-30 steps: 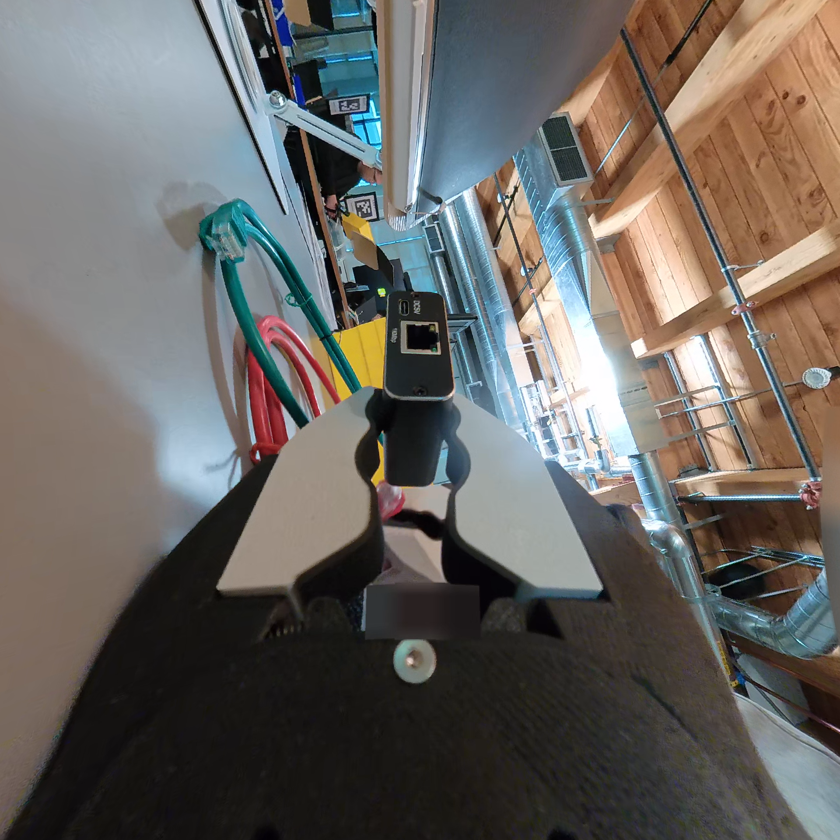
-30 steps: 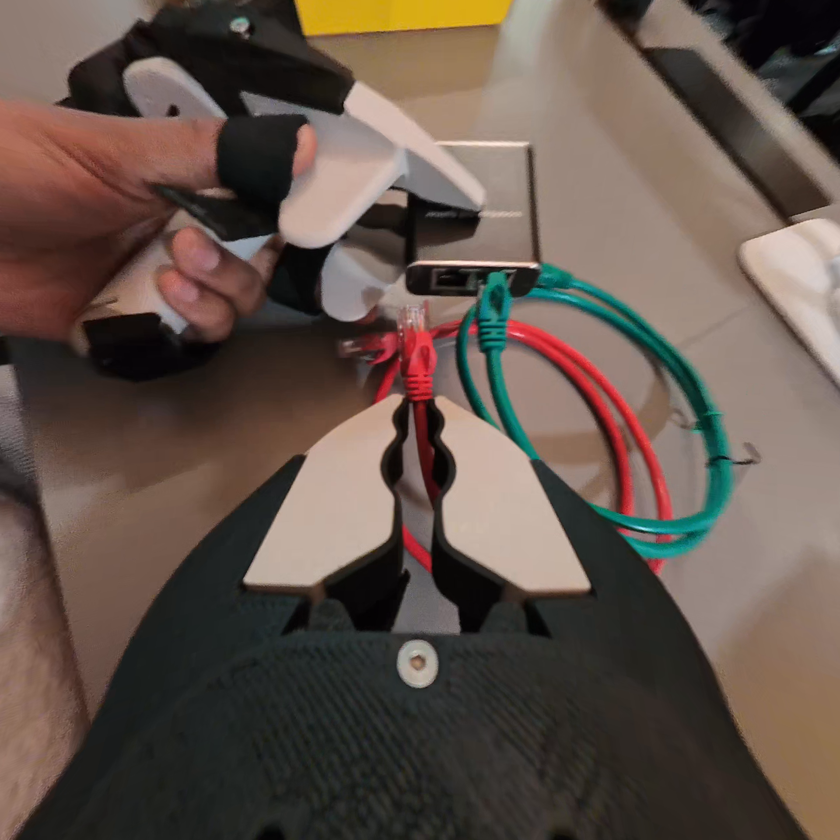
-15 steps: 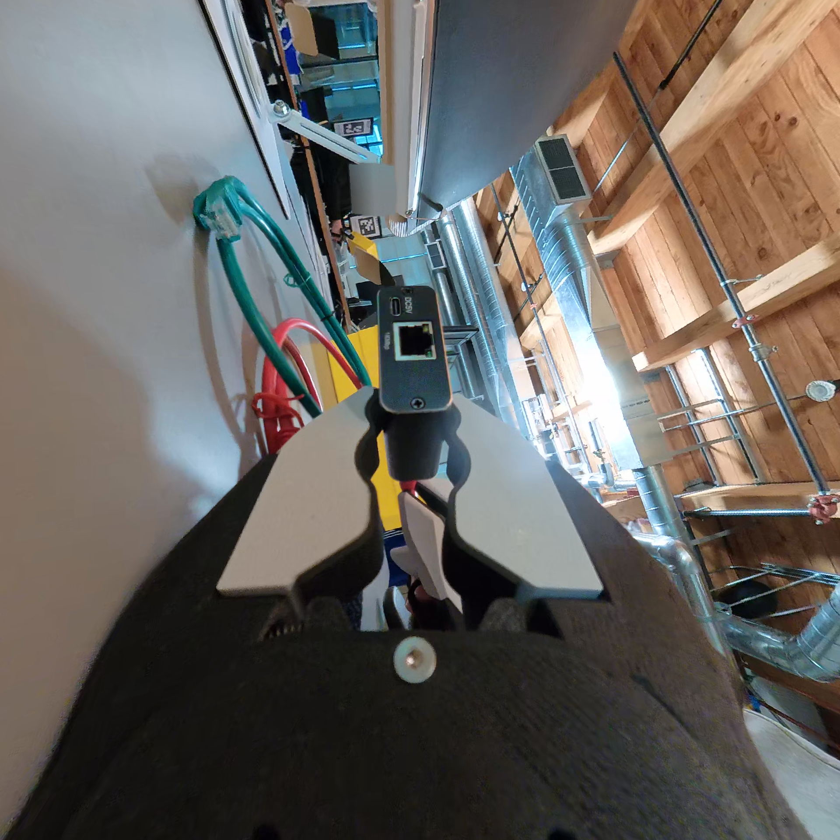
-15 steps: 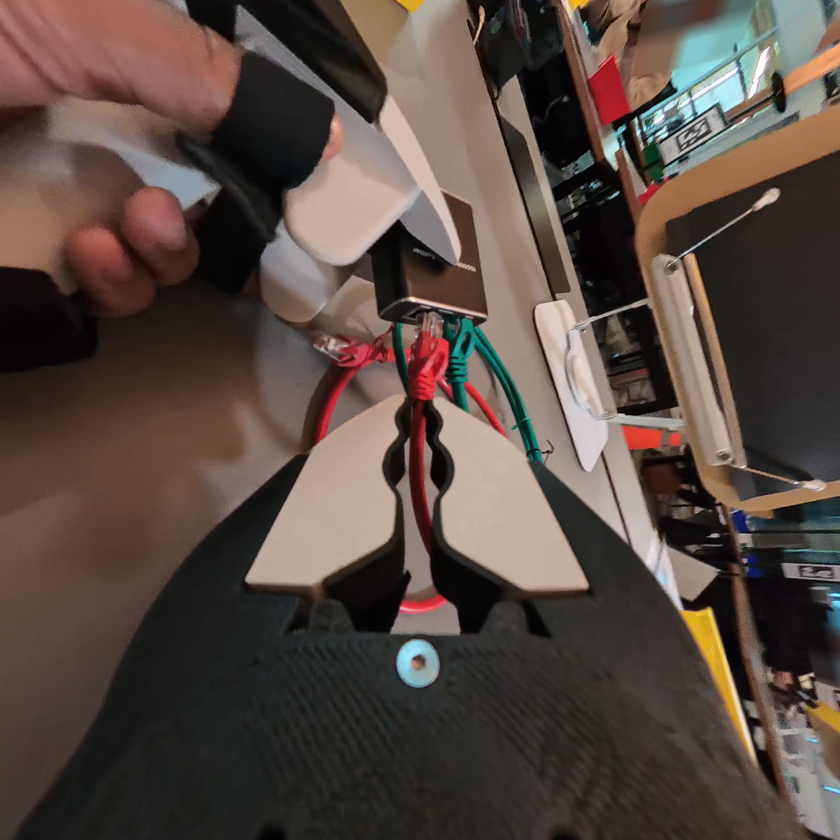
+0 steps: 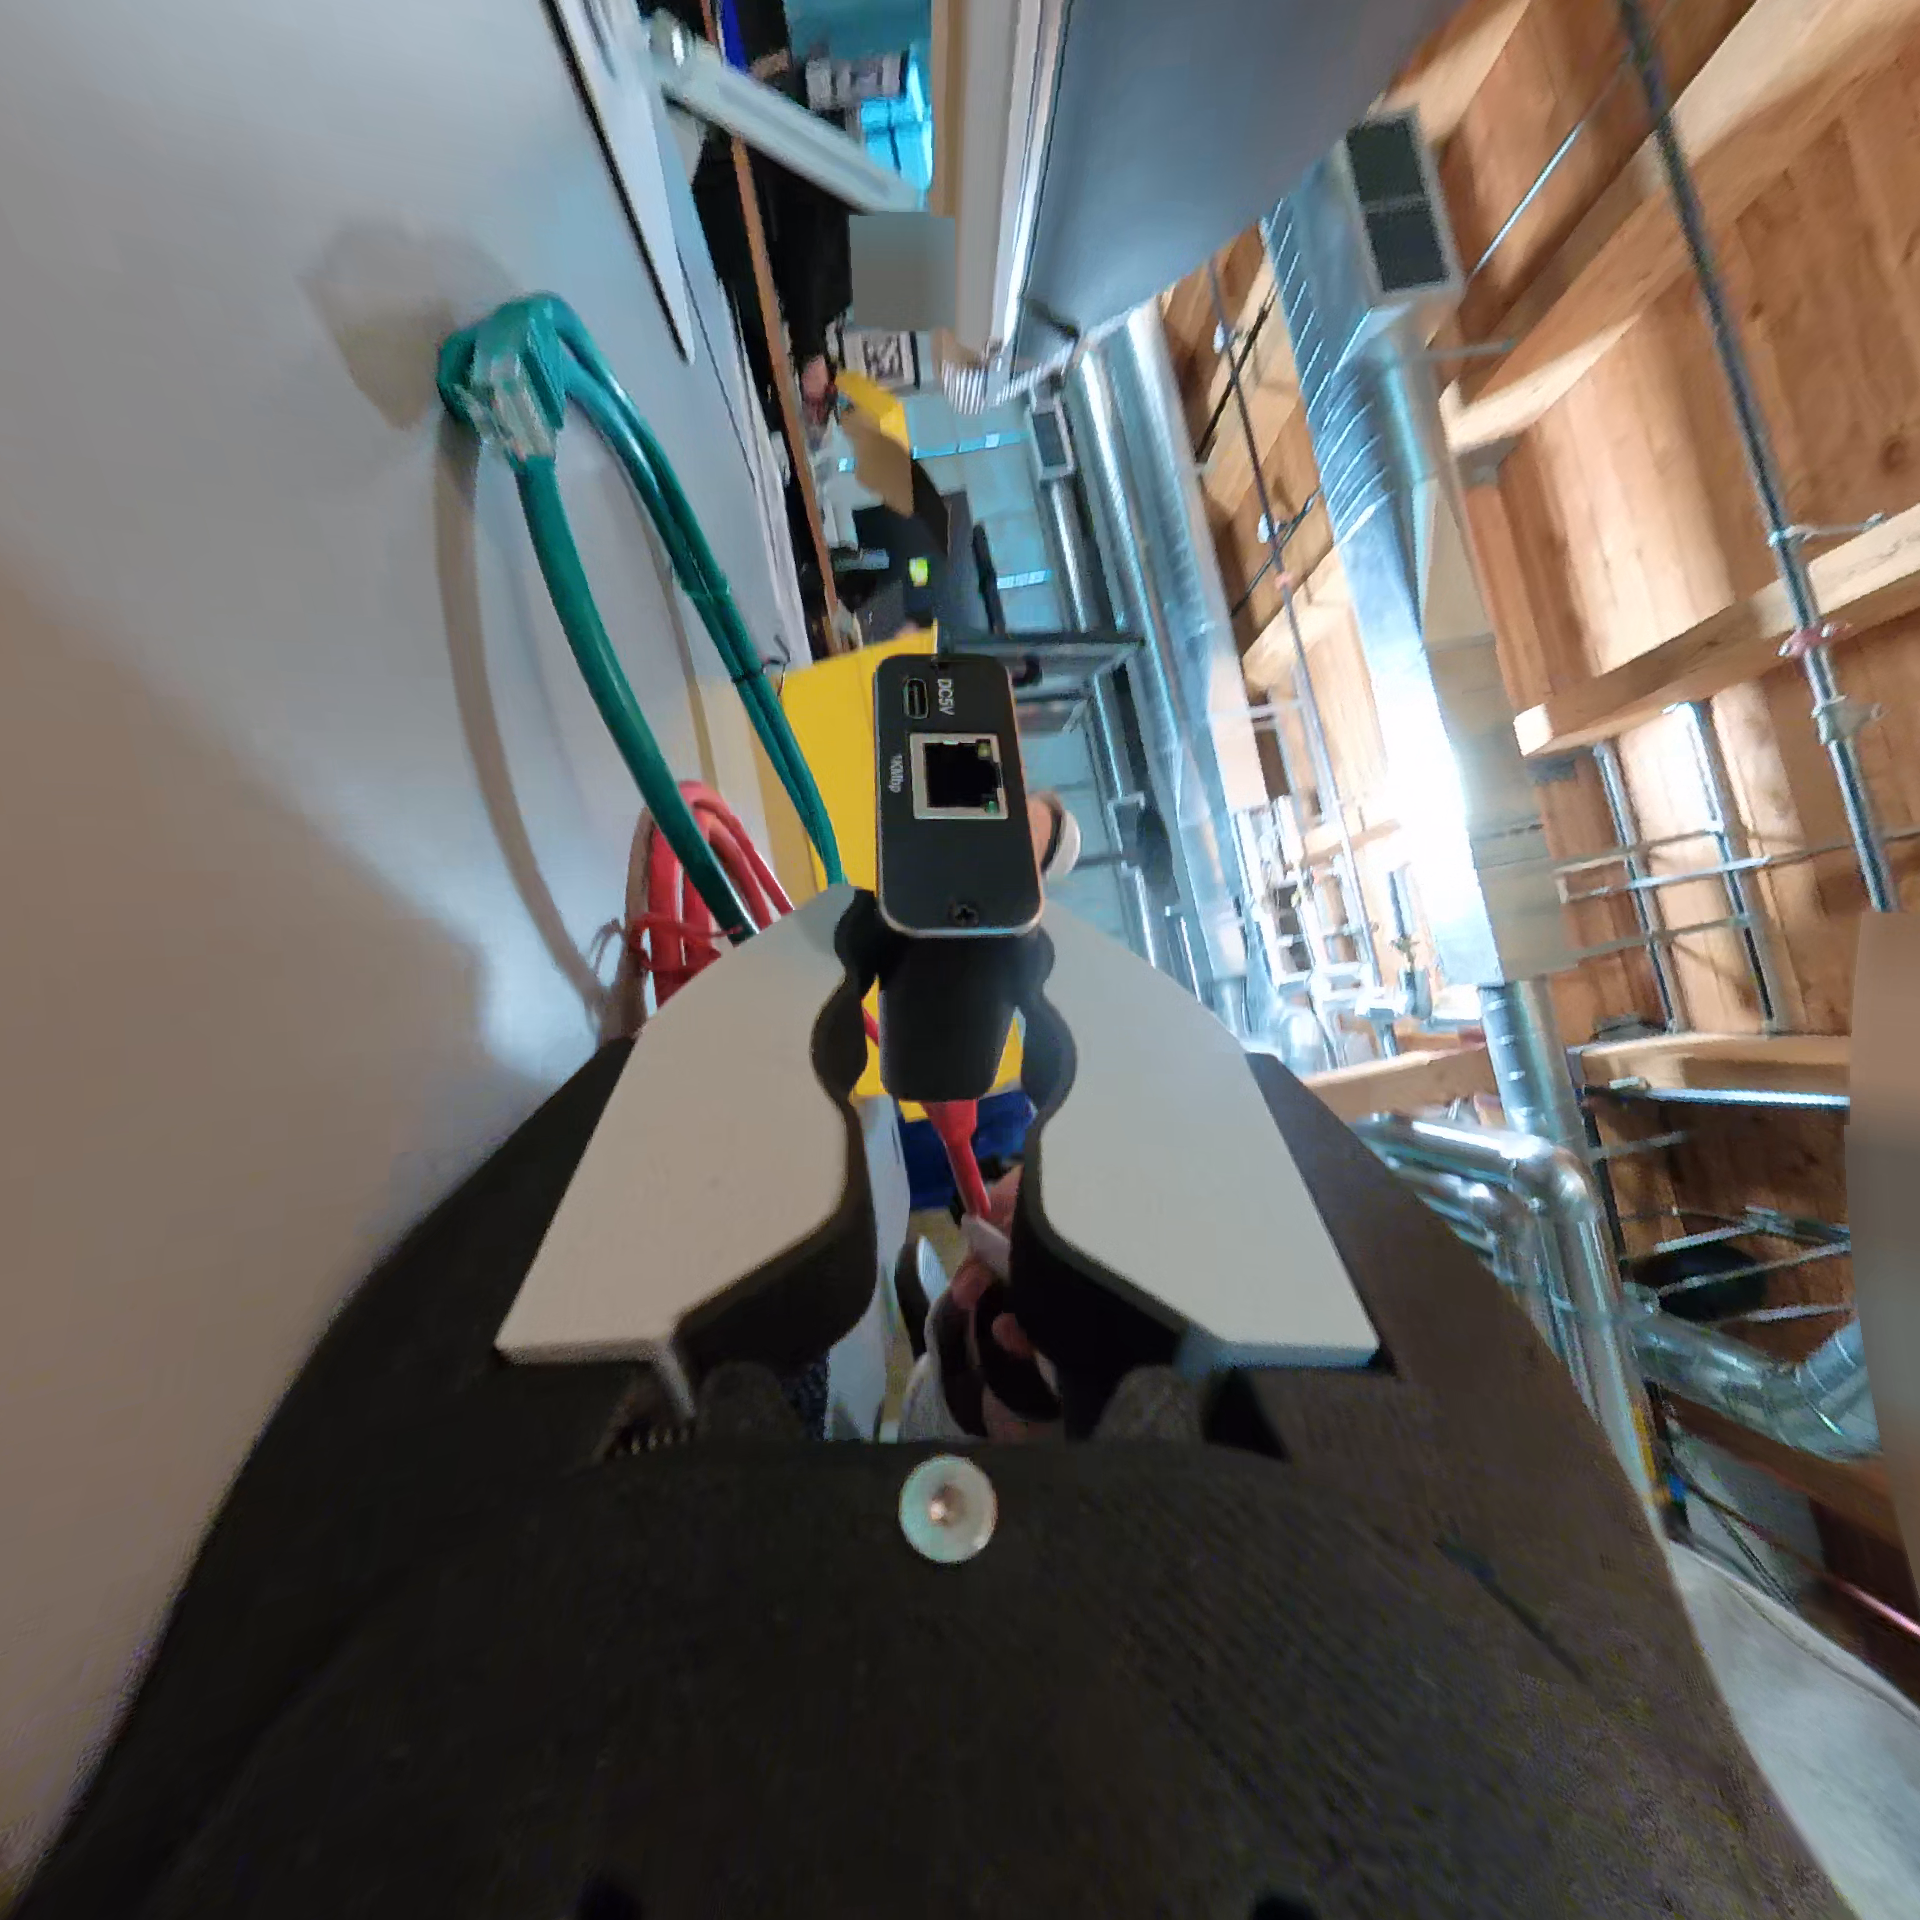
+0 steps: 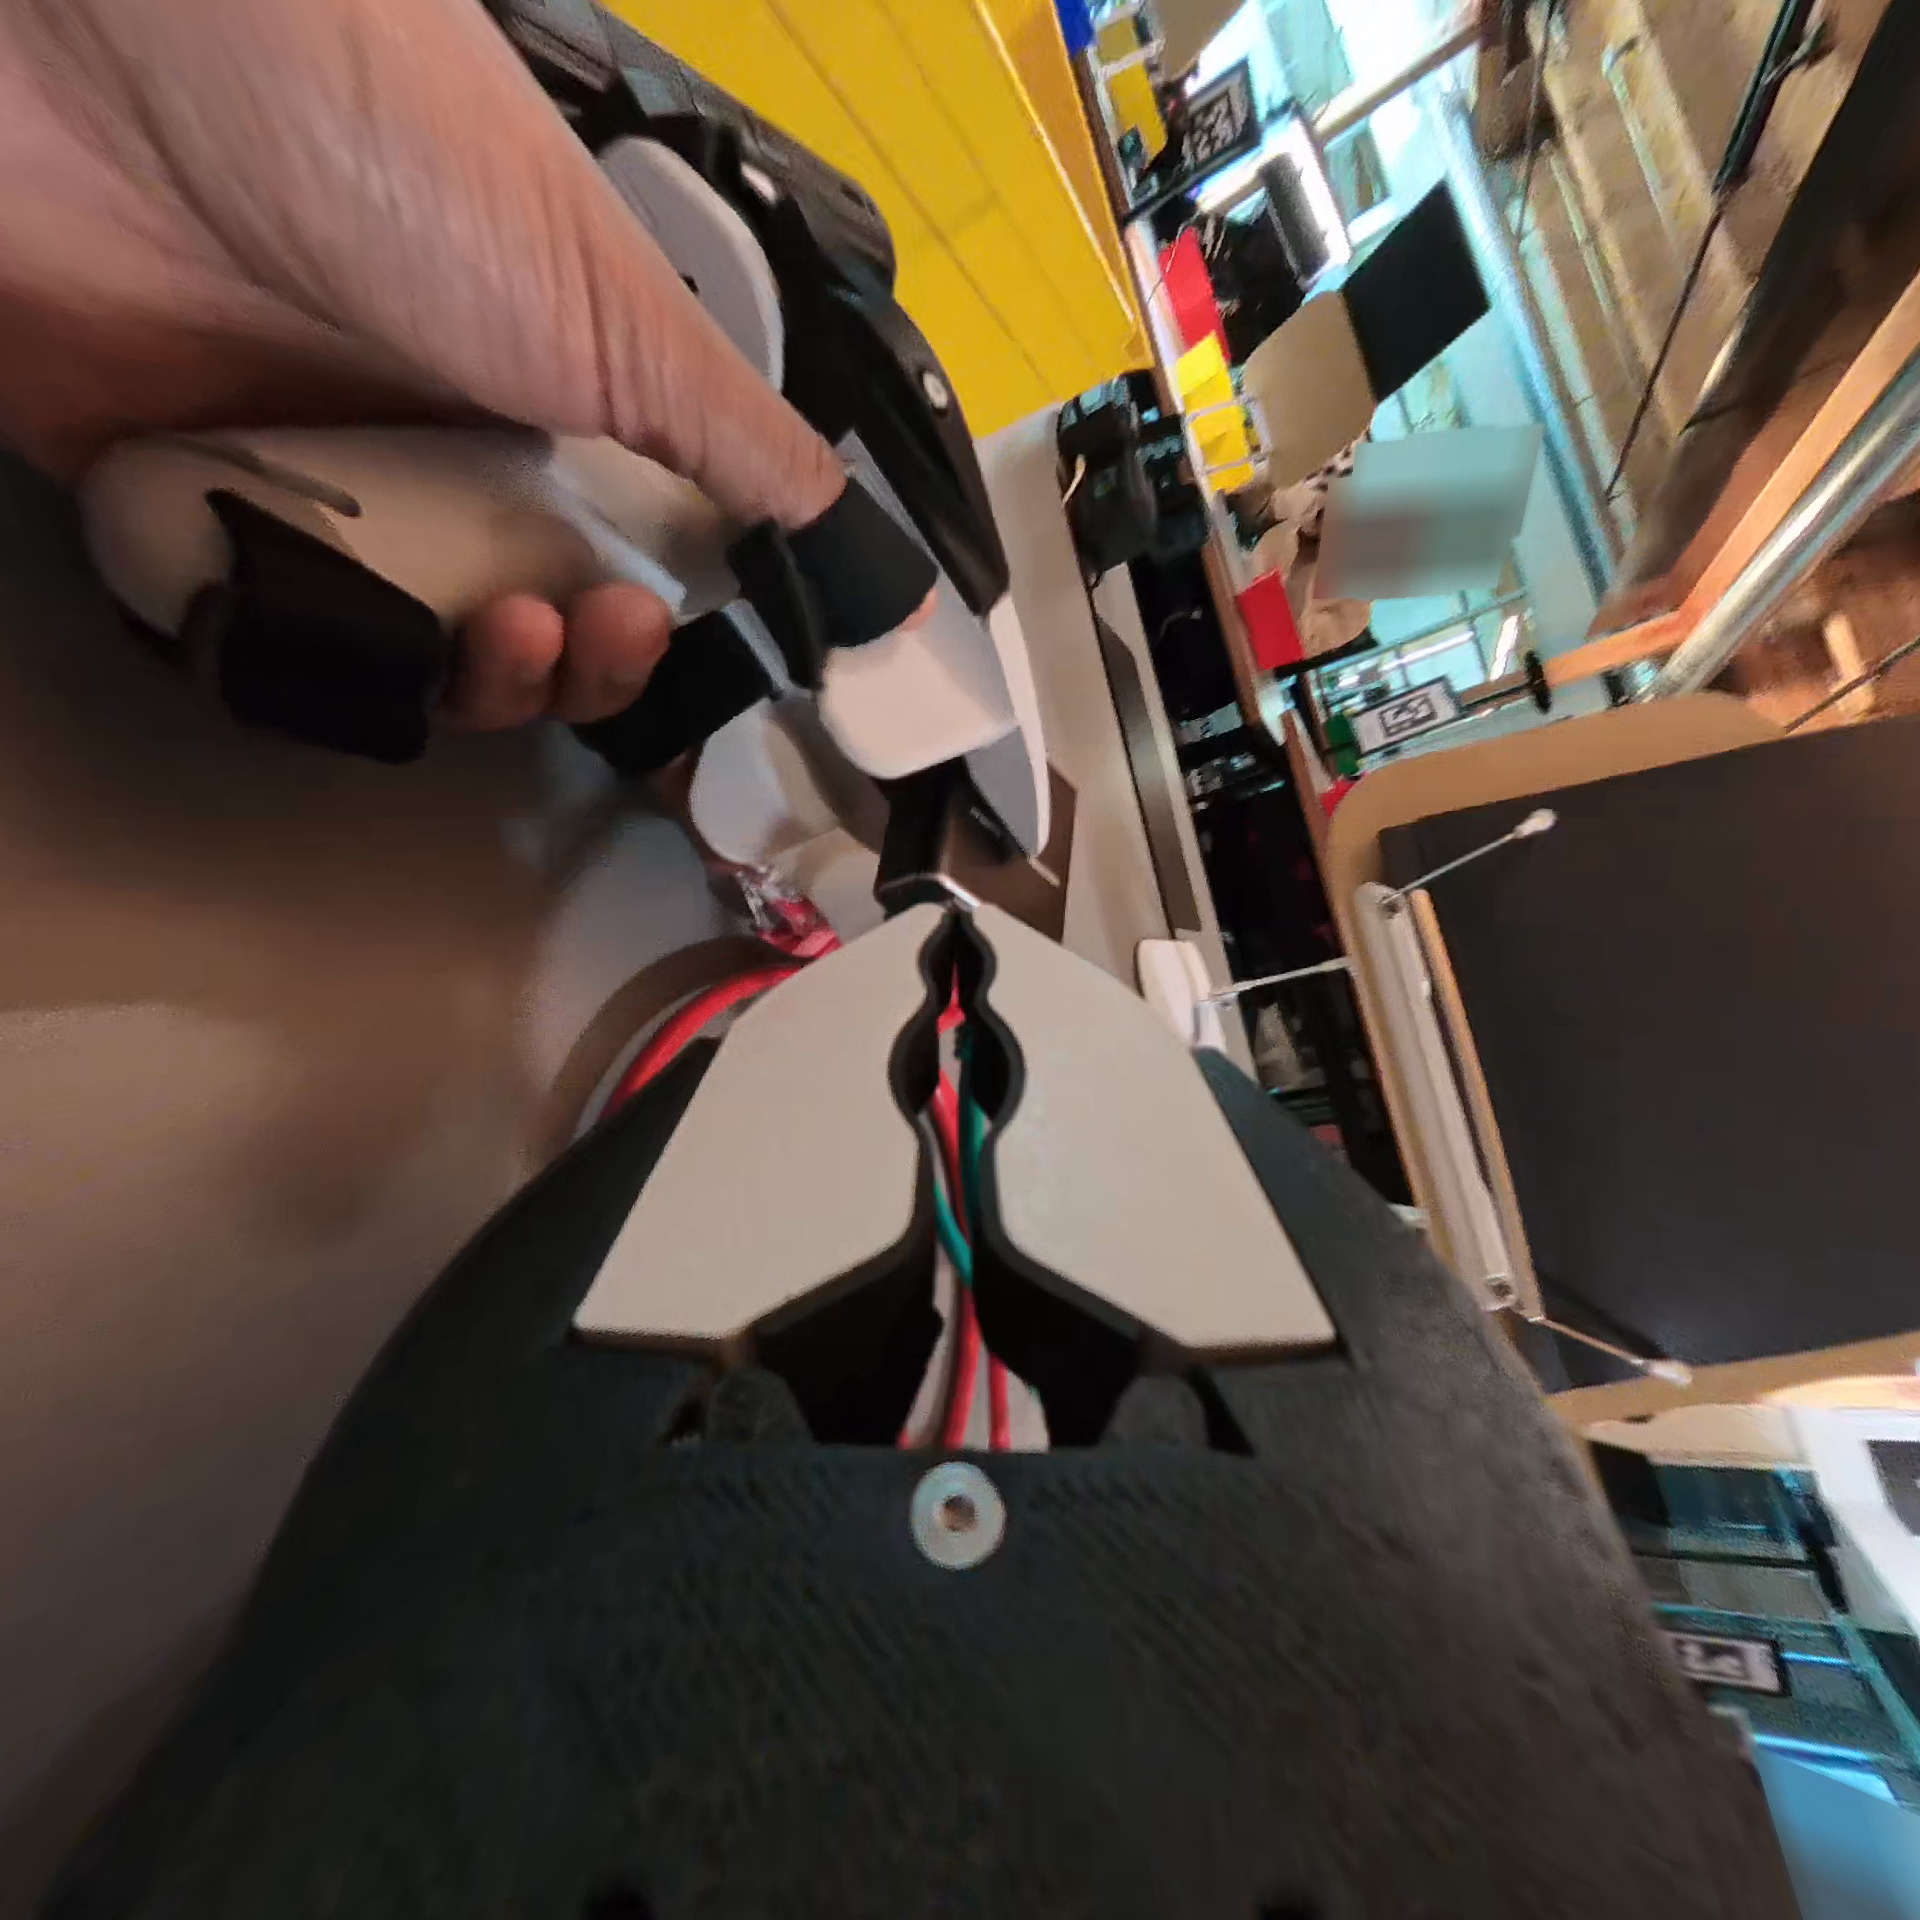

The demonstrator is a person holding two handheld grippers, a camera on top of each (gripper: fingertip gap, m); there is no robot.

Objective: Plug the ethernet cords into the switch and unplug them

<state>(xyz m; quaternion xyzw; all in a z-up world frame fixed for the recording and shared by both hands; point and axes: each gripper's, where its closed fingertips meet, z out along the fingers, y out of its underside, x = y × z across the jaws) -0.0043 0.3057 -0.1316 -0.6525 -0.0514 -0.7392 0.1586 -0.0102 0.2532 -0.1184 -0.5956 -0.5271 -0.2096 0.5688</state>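
Note:
My left gripper (image 5: 951, 925) is shut on the black switch (image 5: 956, 800) and holds it on end, with one empty port facing the camera. A red cord (image 5: 961, 1153) runs up to the switch's lower end between the fingers. My right gripper (image 6: 954, 914) is shut on that red cord (image 6: 945, 1122), with its tips right against the switch (image 6: 914, 842); the plug itself is hidden. A green cord (image 6: 971, 1174) runs beside it. The green cord's free plug (image 5: 509, 395) and a loose red plug (image 6: 774, 904) lie on the table (image 5: 208, 727).
A hand (image 6: 364, 260) holds the left gripper (image 6: 914, 707) close above my right one. Coiled red cord (image 5: 686, 914) lies on the table by the switch. A yellow bin (image 6: 935, 208), a white flat object (image 6: 1174, 977) and a dark panel on a stand (image 6: 1662, 1039) lie beyond.
My right gripper carried the red plug from a little short of the switch right up to its end. Both grippers tilted, and the switch came off the table.

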